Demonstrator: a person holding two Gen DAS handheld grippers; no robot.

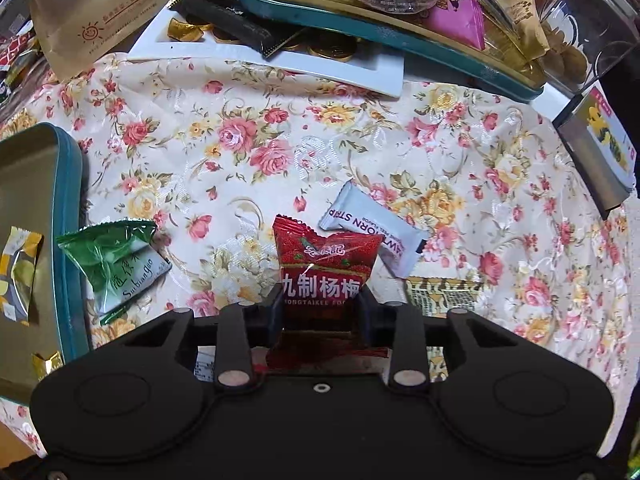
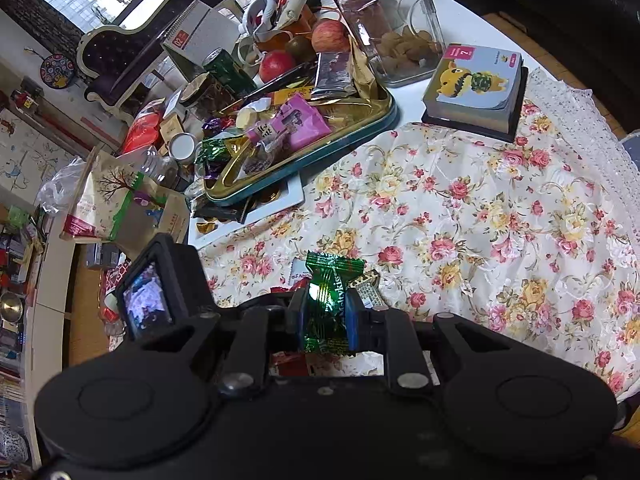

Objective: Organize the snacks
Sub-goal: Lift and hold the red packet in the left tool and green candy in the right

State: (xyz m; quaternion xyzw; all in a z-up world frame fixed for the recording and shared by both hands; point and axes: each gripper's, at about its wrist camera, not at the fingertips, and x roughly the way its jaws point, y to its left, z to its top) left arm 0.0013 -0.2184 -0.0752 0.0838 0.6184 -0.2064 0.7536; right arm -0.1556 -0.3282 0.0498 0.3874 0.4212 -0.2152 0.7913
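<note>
My left gripper (image 1: 320,300) points down at the floral cloth (image 1: 240,152) and is shut on a red plum-candy packet (image 1: 324,256), which stands upright between the pads. A white hawthorn-strip packet (image 1: 372,232) lies just behind it, and a green packet (image 1: 116,260) lies to its left beside a teal tin (image 1: 76,240). The tin holds a yellow packet (image 1: 18,264). My right gripper (image 2: 326,312) is shut on a shiny green candy (image 2: 328,280), held above the cloth. The left gripper's camera body (image 2: 152,304) shows at the left of the right wrist view.
A gold-lined teal tray (image 2: 384,120) heaped with snacks rests on a white tray (image 1: 340,72) at the back. A glass jar (image 2: 384,20) of cookies, a boxed book (image 2: 476,84), fruit and paper bags (image 1: 92,12) crowd the far side. The cloth's lace edge (image 2: 580,120) runs along the right.
</note>
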